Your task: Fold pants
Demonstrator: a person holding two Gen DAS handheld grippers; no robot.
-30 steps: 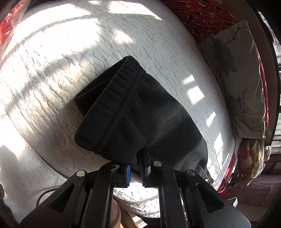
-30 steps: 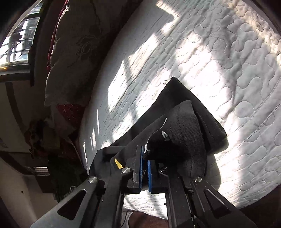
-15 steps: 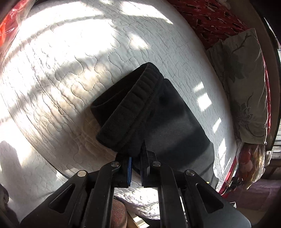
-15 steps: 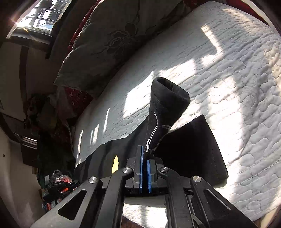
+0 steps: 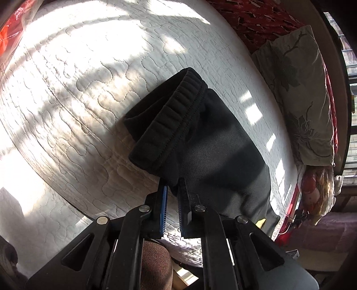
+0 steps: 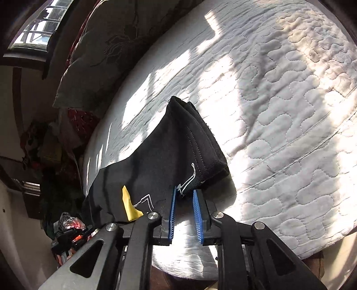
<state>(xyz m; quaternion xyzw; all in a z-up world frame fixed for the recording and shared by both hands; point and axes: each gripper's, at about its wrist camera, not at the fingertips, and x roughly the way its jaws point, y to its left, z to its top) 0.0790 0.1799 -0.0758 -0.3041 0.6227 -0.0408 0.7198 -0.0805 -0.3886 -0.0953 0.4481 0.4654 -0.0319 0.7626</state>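
Black pants (image 5: 200, 142) lie folded on a white quilted bed (image 5: 89, 78), ribbed waistband (image 5: 169, 120) on top of the fold. My left gripper (image 5: 173, 189) has its blue pads slightly apart, with the near edge of the fabric between them. In the right wrist view the pants (image 6: 165, 160) show a white line print and a yellow tag (image 6: 129, 207). My right gripper (image 6: 185, 196) is open, its pads on either side of the folded corner, not pinching it.
A grey flowered pillow (image 5: 299, 93) lies at the bed's right side, also in the right wrist view (image 6: 107, 46). Red patterned bedding (image 5: 256, 15) sits behind it. Clutter and bags (image 6: 67, 229) lie on the floor beside the bed.
Both grippers have lowered the folded pants onto the bed. The right gripper's jaws have opened and let go of the fabric. The left gripper's jaws have parted a little.
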